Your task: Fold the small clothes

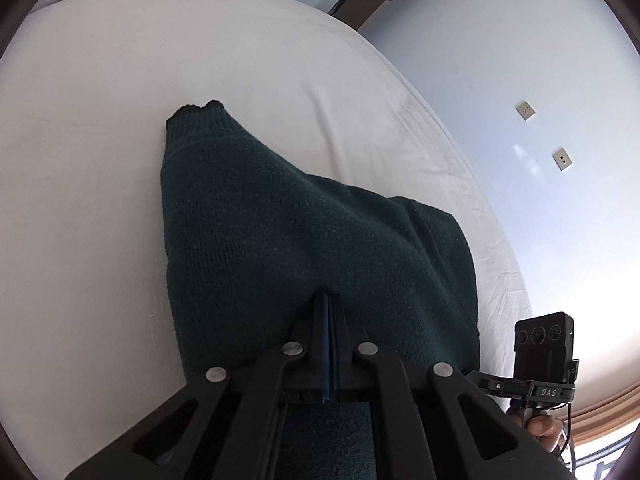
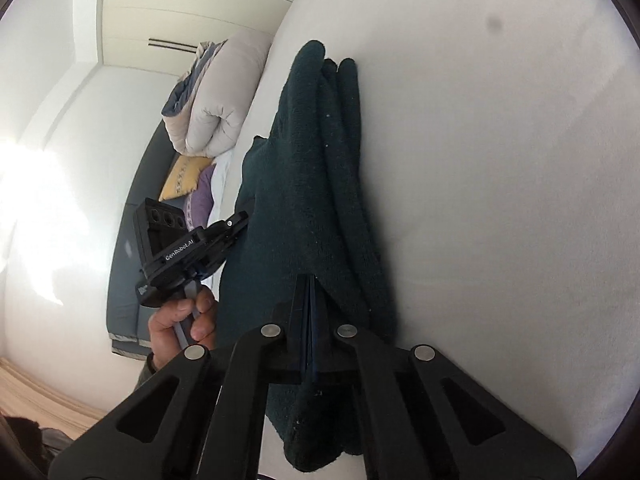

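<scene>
A dark green knitted garment (image 1: 304, 232) lies bunched on the white bed (image 1: 120, 120), its ribbed cuff end (image 1: 196, 110) pointing away. My left gripper (image 1: 329, 300) is shut, its tips pinching the cloth at the near middle, which rises to them like a tent. In the right wrist view the same garment (image 2: 316, 168) hangs in long folds from my right gripper (image 2: 310, 280), which is shut on the fabric; more cloth droops below the fingers. The right gripper's camera housing (image 1: 544, 344) shows at the garment's right edge. A hand (image 2: 180, 320) holds the left gripper's handle.
The bed edge (image 1: 460, 168) runs along a pale wall with two sockets (image 1: 526, 110). A folded beige duvet (image 2: 216, 92), a yellow cushion (image 2: 182, 178) and a purple one (image 2: 200, 196) lie on a grey bench (image 2: 124, 292). Wardrobe doors (image 2: 180, 8) stand behind.
</scene>
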